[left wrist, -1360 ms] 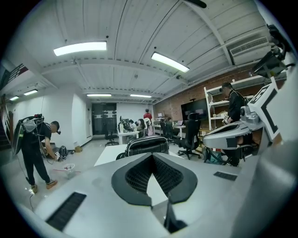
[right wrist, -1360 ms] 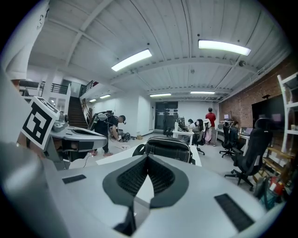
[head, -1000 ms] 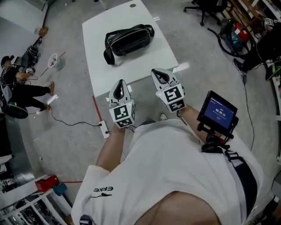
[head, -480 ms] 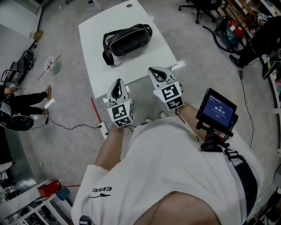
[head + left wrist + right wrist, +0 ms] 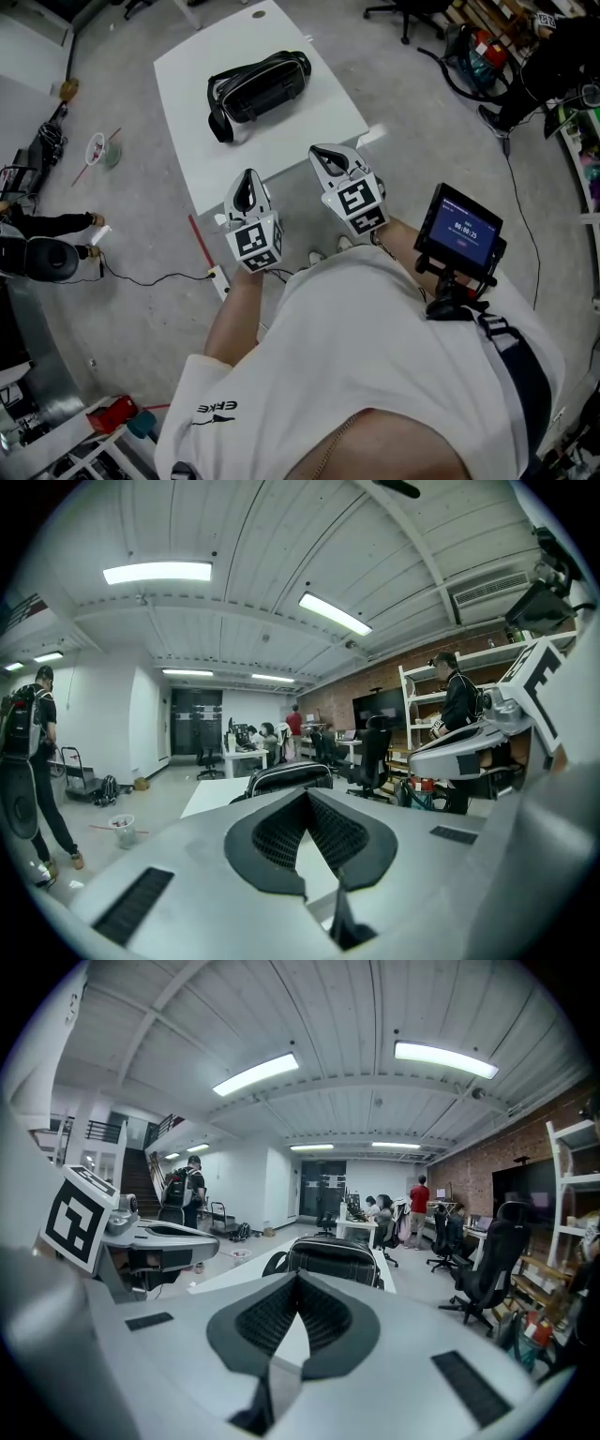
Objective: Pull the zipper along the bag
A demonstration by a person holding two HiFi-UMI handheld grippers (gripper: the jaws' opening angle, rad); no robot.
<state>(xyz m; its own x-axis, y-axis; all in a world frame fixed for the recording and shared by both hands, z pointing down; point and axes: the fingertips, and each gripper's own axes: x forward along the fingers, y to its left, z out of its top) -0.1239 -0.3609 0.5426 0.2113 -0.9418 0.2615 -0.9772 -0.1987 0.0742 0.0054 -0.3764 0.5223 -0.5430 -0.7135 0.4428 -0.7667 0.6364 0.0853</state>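
A black bag (image 5: pixel 258 86) with a shoulder strap lies on a white table (image 5: pixel 309 127), toward its far half. It shows past the jaws in the left gripper view (image 5: pixel 286 776) and the right gripper view (image 5: pixel 333 1256). Both grippers hover short of the table's near edge, well away from the bag. My left gripper (image 5: pixel 247 175) (image 5: pixel 305 795) is shut with nothing between its tips. To its right, my right gripper (image 5: pixel 324 154) (image 5: pixel 298 1279) is also shut and empty. The zipper itself is too small to make out.
A small screen (image 5: pixel 459 231) is mounted by the person's right arm. A cable (image 5: pixel 150 278) and a red floor line (image 5: pixel 200 247) run left of the table. Office chairs (image 5: pixel 492 1269) and desks with people (image 5: pixel 262 742) stand beyond the table.
Both grippers have drifted slightly up and left in the head view, staying shut. The bag and table sit a little further left in the frame; the person on the floor has slid out at the left edge.
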